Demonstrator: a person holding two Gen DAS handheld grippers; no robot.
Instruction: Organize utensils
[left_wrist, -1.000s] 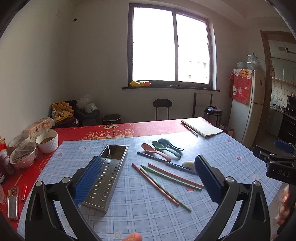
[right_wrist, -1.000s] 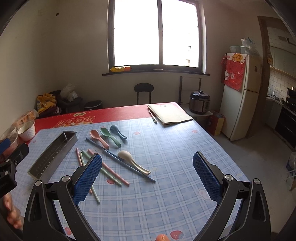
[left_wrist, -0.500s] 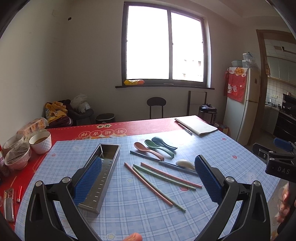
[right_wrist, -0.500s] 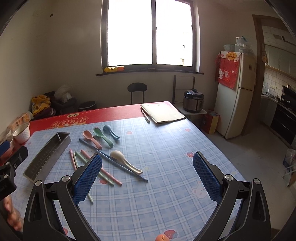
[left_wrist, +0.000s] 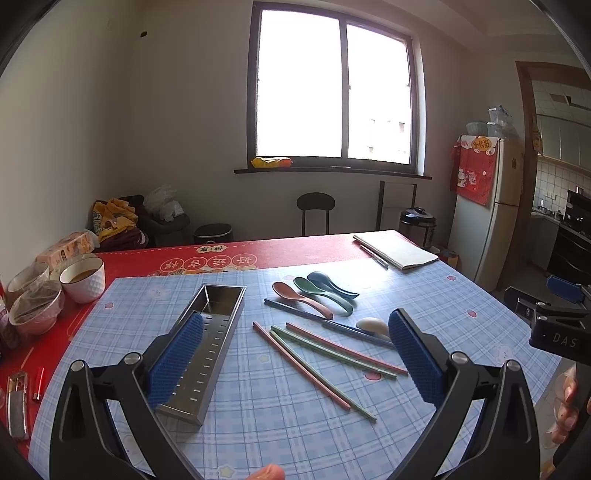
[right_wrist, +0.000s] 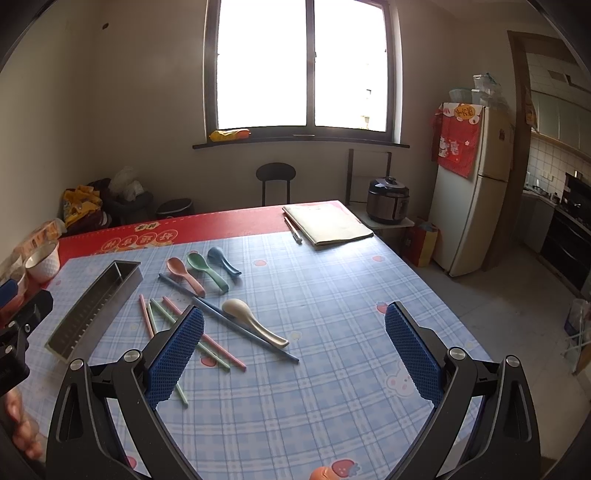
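A long steel utensil tray (left_wrist: 207, 347) (right_wrist: 96, 302) lies on the blue checked cloth at the left. To its right lie a pink spoon (left_wrist: 301, 297) (right_wrist: 184, 275), a green spoon (left_wrist: 321, 295) (right_wrist: 207, 271), a blue spoon (left_wrist: 332, 284) (right_wrist: 223, 260) and a cream spoon (right_wrist: 255, 323) (left_wrist: 371, 325). Pink, green and blue chopsticks (left_wrist: 325, 354) (right_wrist: 207, 332) lie scattered in front of the spoons. My left gripper (left_wrist: 293, 360) is open and empty above the table's near edge. My right gripper (right_wrist: 293, 356) is open and empty, further right.
Bowls (left_wrist: 83, 273) and snack packs stand on the red cloth at the far left. A notebook (right_wrist: 327, 223) with a pen (right_wrist: 293, 229) lies at the far right corner. A lighter (left_wrist: 37, 384) and a small tool lie at the left edge.
Both grippers have drawn back and risen a little, so the utensils sit lower and smaller in view. Nothing on the table has moved.
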